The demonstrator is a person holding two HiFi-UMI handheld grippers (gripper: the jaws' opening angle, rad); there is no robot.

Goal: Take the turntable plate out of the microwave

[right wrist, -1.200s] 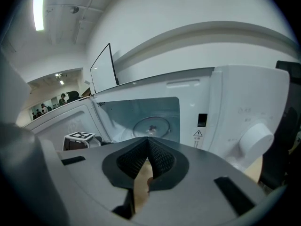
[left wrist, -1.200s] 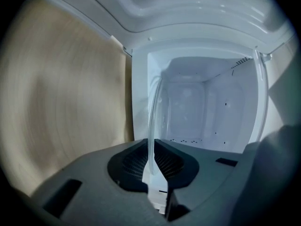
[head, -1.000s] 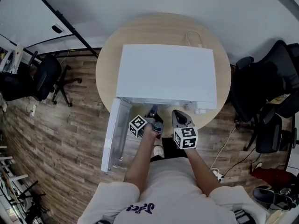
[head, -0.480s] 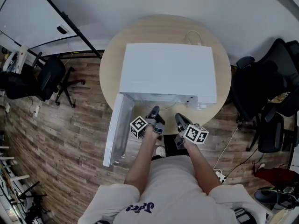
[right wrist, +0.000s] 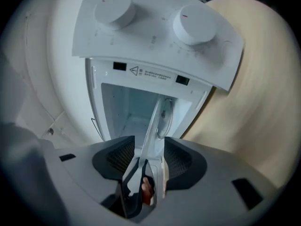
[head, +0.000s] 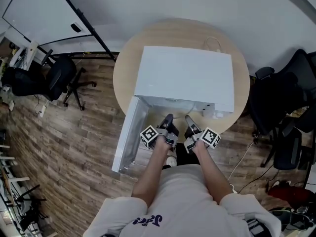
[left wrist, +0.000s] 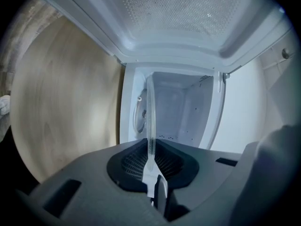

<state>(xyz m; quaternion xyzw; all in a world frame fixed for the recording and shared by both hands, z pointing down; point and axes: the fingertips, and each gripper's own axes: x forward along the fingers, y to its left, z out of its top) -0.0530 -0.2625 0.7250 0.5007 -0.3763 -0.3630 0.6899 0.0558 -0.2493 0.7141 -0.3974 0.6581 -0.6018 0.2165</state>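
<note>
The white microwave (head: 185, 78) stands on a round wooden table (head: 123, 75), its door (head: 127, 135) swung open toward me on the left. The clear glass turntable plate (left wrist: 150, 121) is seen edge-on in the left gripper view, in front of the oven cavity (left wrist: 183, 112). My left gripper (left wrist: 151, 150) is shut on its rim. The plate's rim (right wrist: 153, 121) also runs between the jaws of my right gripper (right wrist: 149, 157). Those jaws are opening, and their pads (right wrist: 181, 160) stand clear of the glass. In the head view both grippers, left (head: 168, 125) and right (head: 190, 126), sit side by side at the oven's mouth.
The control panel with two knobs (right wrist: 155, 36) fills the top of the right gripper view. A white cable (head: 212, 43) lies on the table behind the microwave. Black office chairs stand on the wood floor at left (head: 59, 80) and right (head: 284, 112).
My right gripper has rolled over, its marker cube turning sideways, and has drawn in beside the left gripper at the oven's mouth. The left gripper has barely shifted.
</note>
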